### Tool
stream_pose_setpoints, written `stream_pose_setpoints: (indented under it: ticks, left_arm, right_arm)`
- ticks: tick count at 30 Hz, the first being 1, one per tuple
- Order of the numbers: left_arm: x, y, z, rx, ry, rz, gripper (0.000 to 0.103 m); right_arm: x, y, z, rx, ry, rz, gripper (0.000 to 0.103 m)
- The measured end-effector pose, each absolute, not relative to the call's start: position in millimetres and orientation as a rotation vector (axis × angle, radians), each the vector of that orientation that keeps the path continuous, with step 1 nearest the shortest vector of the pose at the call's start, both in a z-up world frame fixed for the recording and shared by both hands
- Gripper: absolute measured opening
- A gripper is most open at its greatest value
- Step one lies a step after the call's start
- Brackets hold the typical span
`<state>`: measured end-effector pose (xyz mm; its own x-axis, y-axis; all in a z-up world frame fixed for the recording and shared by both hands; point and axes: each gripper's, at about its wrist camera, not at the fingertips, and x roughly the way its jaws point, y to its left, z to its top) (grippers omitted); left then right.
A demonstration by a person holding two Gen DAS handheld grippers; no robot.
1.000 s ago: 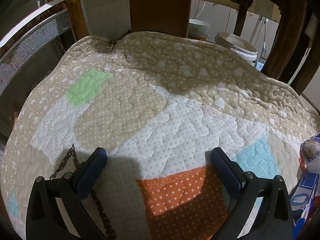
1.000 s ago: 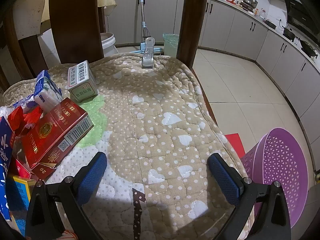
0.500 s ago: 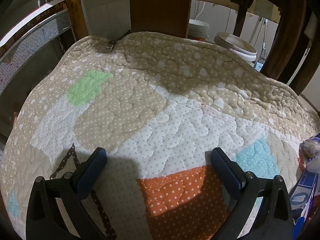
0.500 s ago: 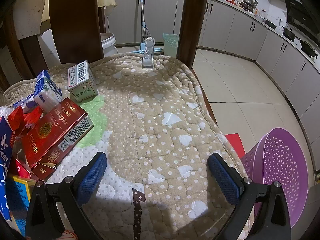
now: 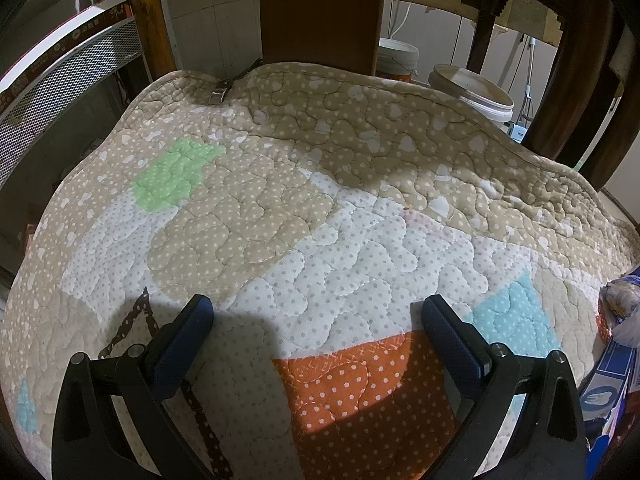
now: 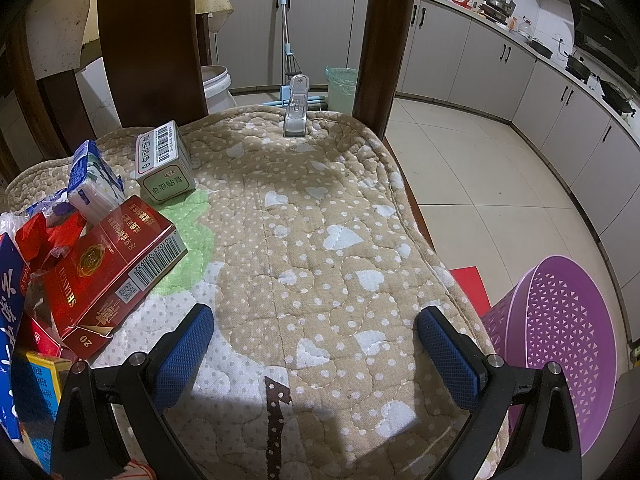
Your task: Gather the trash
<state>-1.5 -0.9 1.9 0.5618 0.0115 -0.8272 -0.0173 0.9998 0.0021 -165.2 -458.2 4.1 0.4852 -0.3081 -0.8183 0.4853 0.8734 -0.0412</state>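
Trash lies on the left of the quilted table cover (image 6: 320, 240) in the right wrist view: a red cigarette carton (image 6: 112, 268), a green-and-white box (image 6: 164, 164), a blue-and-white carton (image 6: 94, 184), crumpled red wrappers (image 6: 40, 236) and blue and yellow boxes (image 6: 28, 392). My right gripper (image 6: 314, 340) is open and empty, hovering over the cover to the right of the pile. A purple perforated basket (image 6: 560, 352) stands on the floor at the right. My left gripper (image 5: 318, 328) is open and empty over the quilt (image 5: 300, 200); trash (image 5: 616, 360) shows at its right edge.
Dark wooden chair backs (image 6: 152, 40) and posts (image 6: 384, 40) rise behind the table. Metal clips (image 6: 296, 108) pin the cover at the far edge. White buckets (image 5: 472, 92), a green bin (image 6: 342, 88) and a mop (image 6: 288, 20) stand on the kitchen floor.
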Motion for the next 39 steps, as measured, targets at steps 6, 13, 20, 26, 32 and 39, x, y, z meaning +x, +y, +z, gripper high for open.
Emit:
stream_pose_setpoints:
  ticks: [6,13,20,26,32,39]
  left_arm:
    - [-10.1,-1.8,3.6,-0.007,0.960,0.004,0.103]
    - [-56.0,-20.2,33.7,0.058,0.827,-0.040,0.103]
    - [-134.9,-45.4,98.6,0.048,0.699,-0.153,0.103]
    - [-197.0,-62.2,146.9,0.042,0.608,-0.183,0.103]
    - [-229.1,-67.3,179.0,0.031,0.569,-0.167,0.103]
    - [-269.7,-76.9,213.2,0.133,0.434,-0.081,0.103]
  right_arm:
    - [-165.2,-458.2,4.1,0.206,0.949,-0.487,0.103]
    - [-165.3,-458.8,3.9,0.207,0.948,-0.488,0.103]
    - [-165.0,-458.7,3.9,0.208,0.949,-0.489,0.103]
    - [-171.9,-456.8,4.1,0.221,1.020,-0.437,0.103]
    - [-229.3,-432.9,15.2,0.230,1.047,-0.428,0.102]
    - [-307.5,-408.2,57.2,0.314,0.937,-0.417,0.101]
